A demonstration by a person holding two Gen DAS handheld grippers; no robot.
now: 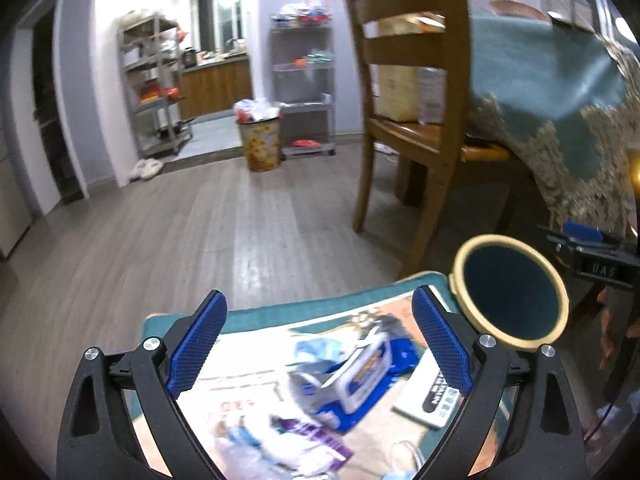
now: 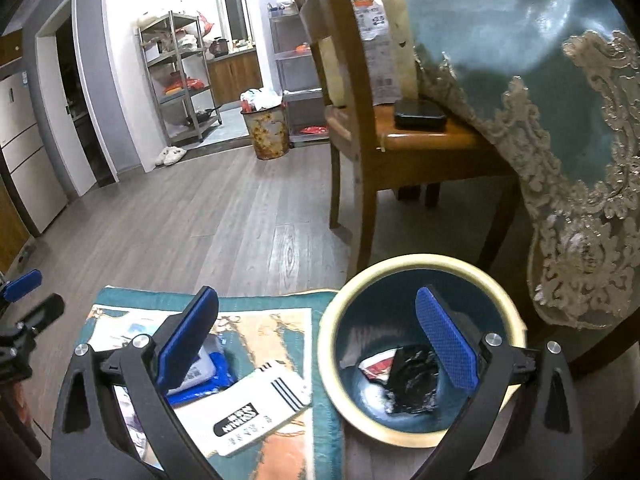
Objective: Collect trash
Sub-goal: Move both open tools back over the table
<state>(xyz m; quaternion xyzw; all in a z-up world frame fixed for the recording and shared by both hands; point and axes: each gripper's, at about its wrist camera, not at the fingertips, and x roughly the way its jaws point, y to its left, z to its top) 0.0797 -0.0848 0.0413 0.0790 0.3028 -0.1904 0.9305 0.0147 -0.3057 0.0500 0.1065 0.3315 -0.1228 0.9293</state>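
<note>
Left gripper (image 1: pixel 320 344) agape over mat (image 1: pixel 248 316); right gripper (image 2: pixel 320 344) agape over bin (image 2: pixel 332 344)

mat (image 2: pixel 256 300) on floor (image 2: pixel 208 220) | bin (image 2: pixel 416 436) just beside mat's right edge, trash (image 2: pixel 412 384) in it | card (image 2: pixel 256 412) on mat near right edge, box (image 1: pixel 360 372) to its left, wrappers (image 1: pixel 296 444) at near edge | chair (image 2: pixel 360 128) behind bin, bag (image 2: pixel 372 40) on its seat | far bin (image 2: pixel 268 132) well behind mat, before shelves (image 2: pixel 180 76)

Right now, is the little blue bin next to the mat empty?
No, the bin already holds crumpled black trash and a red and white scrap at its bottom.
</note>
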